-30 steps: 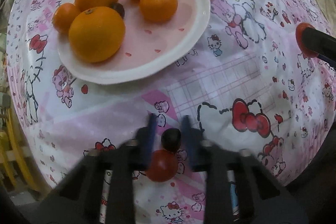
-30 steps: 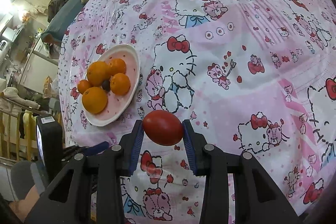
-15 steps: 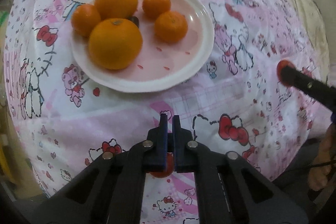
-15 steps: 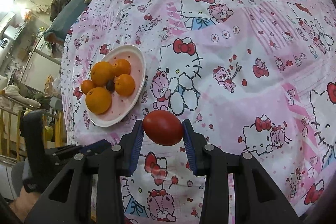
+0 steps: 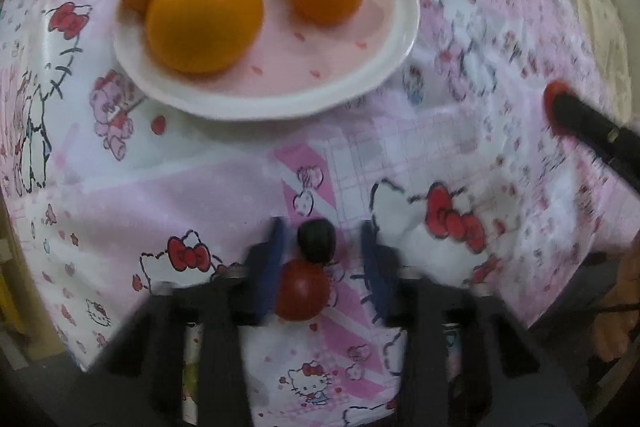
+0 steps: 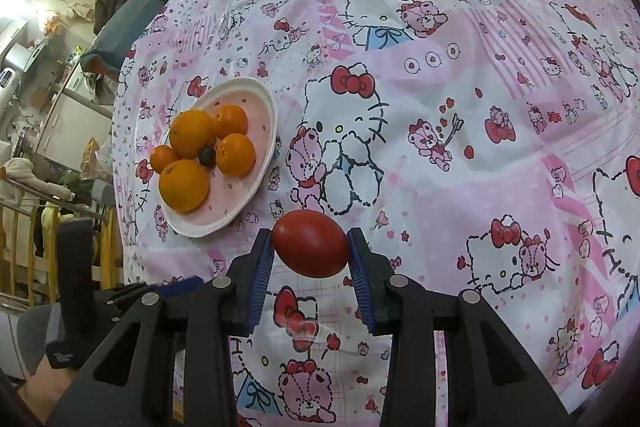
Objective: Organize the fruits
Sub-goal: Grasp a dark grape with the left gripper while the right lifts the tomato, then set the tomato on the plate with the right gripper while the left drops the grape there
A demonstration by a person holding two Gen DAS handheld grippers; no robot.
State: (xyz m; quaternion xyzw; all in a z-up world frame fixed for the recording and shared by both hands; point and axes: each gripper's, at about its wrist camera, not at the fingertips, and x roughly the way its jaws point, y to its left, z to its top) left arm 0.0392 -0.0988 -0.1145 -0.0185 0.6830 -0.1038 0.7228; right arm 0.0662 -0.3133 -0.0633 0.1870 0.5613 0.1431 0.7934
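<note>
Half a second ago my left gripper (image 5: 320, 247) had its fingers pressed together; now they stand apart, with the dark grape (image 5: 316, 240) lying on the tablecloth (image 5: 200, 195) between them, untouched, against a red tomato (image 5: 302, 290). My right gripper (image 6: 310, 247) stays clamped on its own tomato (image 6: 310, 243).

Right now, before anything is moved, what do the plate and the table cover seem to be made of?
The plate looks like glazed ceramic, or possibly melamine. It has a smooth, glossy white rim with a bright highlight and a pink centre. The table cover seems to be a thin printed sheet, perhaps plastic-coated. It has a cartoon print, a soft sheen and shallow wrinkles.
</note>
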